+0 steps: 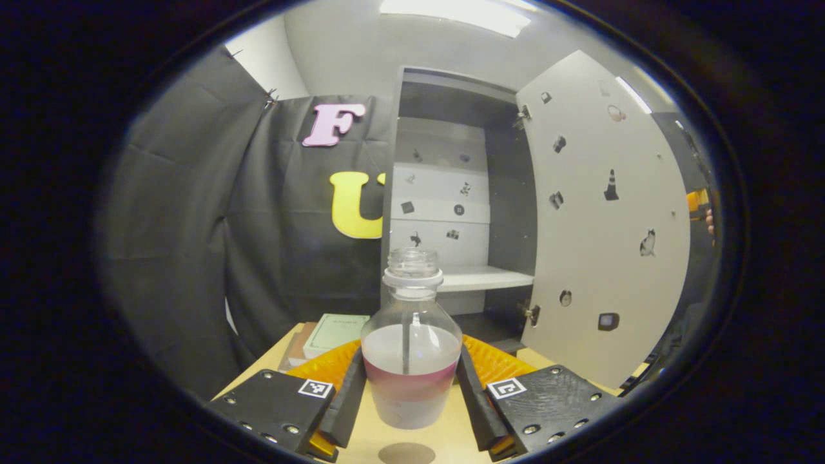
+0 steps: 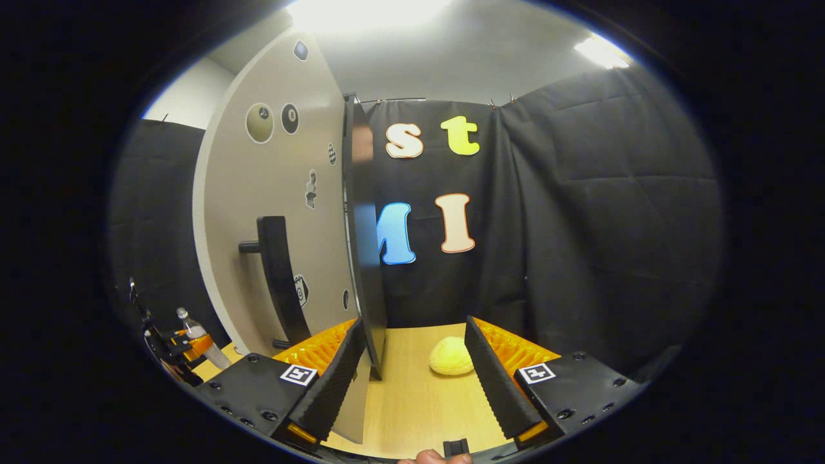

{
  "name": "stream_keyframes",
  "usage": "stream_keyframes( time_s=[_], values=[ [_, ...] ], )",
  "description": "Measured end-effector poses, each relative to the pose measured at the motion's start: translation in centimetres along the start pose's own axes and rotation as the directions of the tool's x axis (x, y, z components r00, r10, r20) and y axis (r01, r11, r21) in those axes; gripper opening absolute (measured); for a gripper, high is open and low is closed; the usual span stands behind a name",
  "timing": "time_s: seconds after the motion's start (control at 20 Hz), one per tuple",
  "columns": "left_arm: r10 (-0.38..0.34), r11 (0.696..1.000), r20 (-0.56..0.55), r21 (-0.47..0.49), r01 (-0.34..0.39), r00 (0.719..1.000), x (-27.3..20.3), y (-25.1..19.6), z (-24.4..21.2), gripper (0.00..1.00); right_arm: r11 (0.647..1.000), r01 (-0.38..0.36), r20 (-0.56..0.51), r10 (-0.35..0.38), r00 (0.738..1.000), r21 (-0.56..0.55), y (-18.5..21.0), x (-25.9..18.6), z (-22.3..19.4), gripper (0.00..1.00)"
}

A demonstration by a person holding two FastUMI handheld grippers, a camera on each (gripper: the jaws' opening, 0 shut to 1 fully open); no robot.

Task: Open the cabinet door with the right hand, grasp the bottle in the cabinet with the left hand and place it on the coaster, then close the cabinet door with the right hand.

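Bottle [image 1: 411, 348] stands upright, clamped in the left gripper [image 1: 410, 394], coaster [image 1: 406, 453] just under it at 6 o'clock. Right gripper [image 2: 412, 380] sits apart, straddling the cabinet door [image 2: 277, 212] edge.

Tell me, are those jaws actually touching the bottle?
Touching. In the left gripper view, both jaws of the left gripper press against the sides of the bottle, with no gap visible on either side.

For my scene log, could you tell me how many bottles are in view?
1: the bottle is held between the left gripper fingers above the table; the open cabinet shelves look bare, though some may be hidden.
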State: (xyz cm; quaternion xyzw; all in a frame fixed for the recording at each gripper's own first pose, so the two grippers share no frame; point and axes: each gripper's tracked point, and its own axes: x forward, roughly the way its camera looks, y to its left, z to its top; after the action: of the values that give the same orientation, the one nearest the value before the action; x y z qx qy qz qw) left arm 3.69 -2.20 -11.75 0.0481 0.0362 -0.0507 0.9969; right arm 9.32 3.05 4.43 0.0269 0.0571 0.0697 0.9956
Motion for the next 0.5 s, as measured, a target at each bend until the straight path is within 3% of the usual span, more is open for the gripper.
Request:
stream_keyframes(
  time_s=[0.15, 0.35, 0.4, 0.5],
  values=[
    [0.079, 0.997, -0.036, -0.014, -0.08, 0.996, 0.0, 0.7, -3.3, 0.7, 0.999, -0.02, 0.027, 0.02, 0.999, 0.029, -0.5, 1.4, 0.2, 0.92],
    [0.206, 0.976, -0.097, -0.048, -0.211, 0.974, -0.3, 1.0, -9.3, 0.72, 1.0, -0.016, 0.038, 0.015, 0.999, 0.017, -2.1, 3.0, -1.0, 0.92],
    [0.228, 0.971, -0.099, -0.054, -0.234, 0.969, -0.4, 0.8, -10.7, 0.7, 0.999, -0.023, 0.025, 0.023, 0.999, 0.028, -2.2, 3.4, -1.7, 0.98],
    [0.247, 0.967, -0.095, -0.036, -0.251, 0.964, 0.0, 0.1, -13.1, 0.7, 0.998, -0.032, 0.019, 0.031, 0.999, 0.056, -2.7, 3.7, -2.7, 0.98]
  ],
)
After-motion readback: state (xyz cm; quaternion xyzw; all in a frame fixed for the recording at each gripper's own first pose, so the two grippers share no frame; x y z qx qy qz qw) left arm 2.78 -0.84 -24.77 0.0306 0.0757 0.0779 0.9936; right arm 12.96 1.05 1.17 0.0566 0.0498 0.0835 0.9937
